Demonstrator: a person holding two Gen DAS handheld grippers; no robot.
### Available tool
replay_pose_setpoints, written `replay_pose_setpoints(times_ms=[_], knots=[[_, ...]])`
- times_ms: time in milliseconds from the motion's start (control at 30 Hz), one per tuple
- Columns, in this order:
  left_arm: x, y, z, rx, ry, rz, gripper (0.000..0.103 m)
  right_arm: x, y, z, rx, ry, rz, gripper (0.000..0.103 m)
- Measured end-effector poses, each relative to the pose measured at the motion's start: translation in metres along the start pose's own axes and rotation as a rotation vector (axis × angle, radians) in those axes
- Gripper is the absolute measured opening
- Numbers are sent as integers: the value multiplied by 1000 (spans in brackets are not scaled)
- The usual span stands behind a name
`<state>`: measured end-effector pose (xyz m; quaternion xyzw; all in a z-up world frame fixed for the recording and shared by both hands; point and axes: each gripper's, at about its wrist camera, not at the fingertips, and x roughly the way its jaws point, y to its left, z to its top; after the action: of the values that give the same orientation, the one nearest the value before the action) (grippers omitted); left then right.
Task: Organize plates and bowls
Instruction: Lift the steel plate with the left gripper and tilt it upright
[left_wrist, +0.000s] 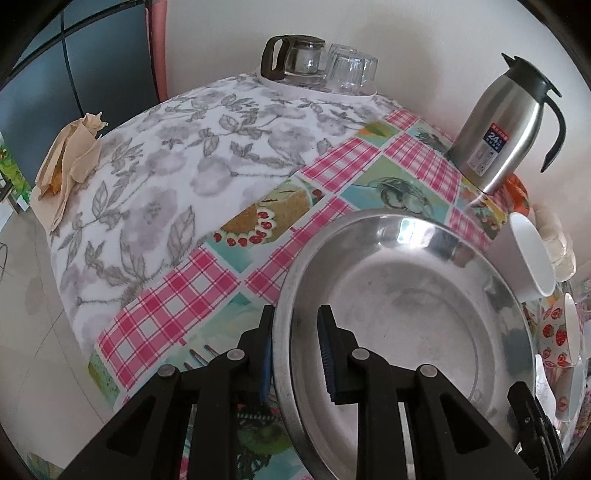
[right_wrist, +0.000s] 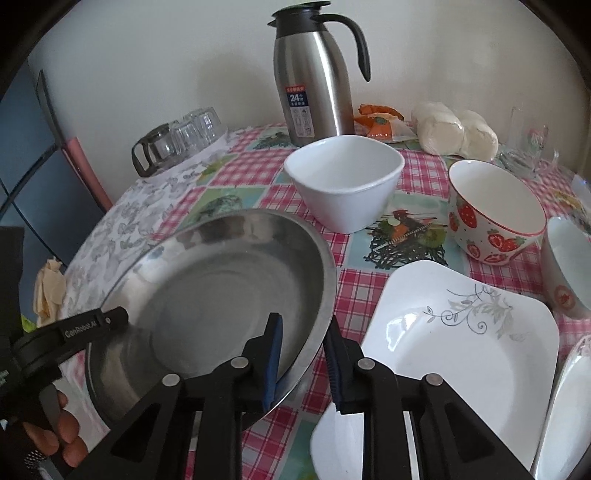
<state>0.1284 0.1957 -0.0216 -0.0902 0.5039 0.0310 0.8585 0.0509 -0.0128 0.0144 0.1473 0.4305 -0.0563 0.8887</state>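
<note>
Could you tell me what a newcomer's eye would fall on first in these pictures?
First, the big steel plate near the table's front edge, its rim pinched on opposite sides by the left hand-held gripper and the right hand-held gripper. Next, the steel thermos jug standing by the wall, then the strawberry bowl to the right.

A wide, shallow steel dish (right_wrist: 221, 291), empty and shiny, is tilted, its right rim raised off the table (right_wrist: 354, 288) near the front edge. Just right of it lies a square white plate (right_wrist: 461, 354) with a grey vine motif, flat. Behind them stands an upright square white bowl (right_wrist: 345, 181), empty. To its right a strawberry-patterned bowl (right_wrist: 495, 218) leans, mouth tipped leftward.
</note>
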Motion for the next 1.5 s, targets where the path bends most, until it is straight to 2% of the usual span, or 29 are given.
replay_pose_setpoints(times_ms=[467,700,1133,1500], knots=[[-36,-19,-4,6,-90,-53,23,-41,-13,7,10,-79,15,24],[-57,-33,-10,17,-125,-95,23,-68,-24,9,-4,-132,-14,24],[-80,-73,-32,77,-132,-148,23,-95,-68,3,32,-150,-55,24],[-96,-121,-62,151,-108,-208,23,-120,-117,-7,68,-160,-116,24]])
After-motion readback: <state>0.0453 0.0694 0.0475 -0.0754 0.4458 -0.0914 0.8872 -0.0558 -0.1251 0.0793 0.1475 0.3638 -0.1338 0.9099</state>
